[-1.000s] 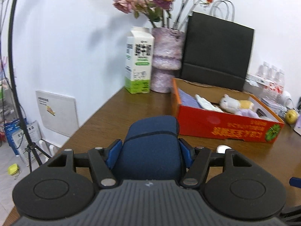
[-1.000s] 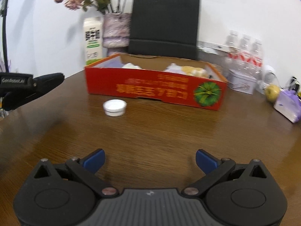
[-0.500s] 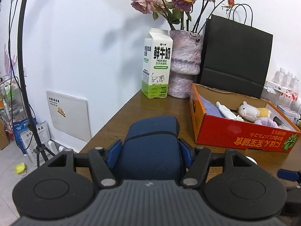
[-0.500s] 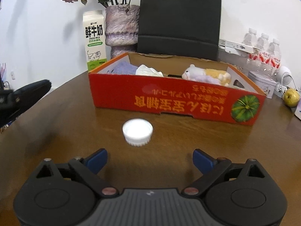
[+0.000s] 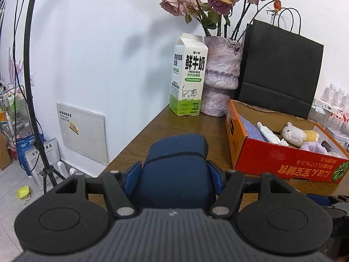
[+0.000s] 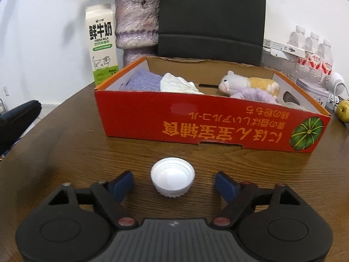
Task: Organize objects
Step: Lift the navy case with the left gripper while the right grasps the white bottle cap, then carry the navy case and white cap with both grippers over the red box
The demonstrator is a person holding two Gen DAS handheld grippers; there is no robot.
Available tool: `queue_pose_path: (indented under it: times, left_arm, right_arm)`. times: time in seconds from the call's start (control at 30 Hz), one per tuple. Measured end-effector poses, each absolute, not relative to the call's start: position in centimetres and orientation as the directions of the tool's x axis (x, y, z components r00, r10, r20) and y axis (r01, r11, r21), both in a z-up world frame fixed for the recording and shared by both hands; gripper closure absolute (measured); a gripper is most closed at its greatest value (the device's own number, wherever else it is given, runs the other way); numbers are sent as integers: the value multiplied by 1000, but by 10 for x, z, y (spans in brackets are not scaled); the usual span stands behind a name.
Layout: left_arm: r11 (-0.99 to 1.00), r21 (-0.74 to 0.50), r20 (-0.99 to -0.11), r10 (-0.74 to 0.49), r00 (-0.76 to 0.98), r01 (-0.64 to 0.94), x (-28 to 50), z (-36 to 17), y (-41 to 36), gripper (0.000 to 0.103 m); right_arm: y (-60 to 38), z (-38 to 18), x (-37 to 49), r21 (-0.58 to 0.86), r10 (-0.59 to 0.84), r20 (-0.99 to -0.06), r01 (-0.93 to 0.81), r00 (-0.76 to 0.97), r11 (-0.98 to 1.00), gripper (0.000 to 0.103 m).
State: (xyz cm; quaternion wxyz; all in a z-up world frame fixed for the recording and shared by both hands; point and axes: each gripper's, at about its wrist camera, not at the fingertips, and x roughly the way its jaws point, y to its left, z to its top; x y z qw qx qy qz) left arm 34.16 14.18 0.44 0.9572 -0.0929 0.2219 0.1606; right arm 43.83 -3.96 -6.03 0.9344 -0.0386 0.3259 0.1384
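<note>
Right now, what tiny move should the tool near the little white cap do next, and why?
Probably finish closing on the small white plastic cap. The cap sits upside down on the brown wooden table between the right tool's blue pads, which are closing but not yet touching it. The red cardboard box waits just behind.

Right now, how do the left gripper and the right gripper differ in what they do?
The left gripper is shut on a dark blue case; the right gripper holds nothing. Its jaws are closing around a white cap on the table, pads not yet touching. Both have blue pads.
</note>
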Motion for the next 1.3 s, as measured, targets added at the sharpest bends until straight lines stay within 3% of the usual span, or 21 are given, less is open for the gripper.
queue_pose_path:
  times: [0.03,0.13,0.57,1.3]
  left_arm:
    - [931,-107,-456,266,849,-349,342,4,142,38]
    - [930,-108,-458,268,848,-352,342,4,142,38]
    - [937,-103,-472,250,845,-334,339,-1,138,38]
    - [968,-58,-427,197,883,-244,308,-1,51,38]
  right_arm:
    - [-38,-60,438,19,239,-617,-289,750,957,33]
    - [-34,-59,435,18,261,-604,-315,753,949,63]
    - [-52,-47,403,-33,292,-481,-350,827,936,64]
    - [-153,-43,358,-42,244,-458,-295,855,955,64]
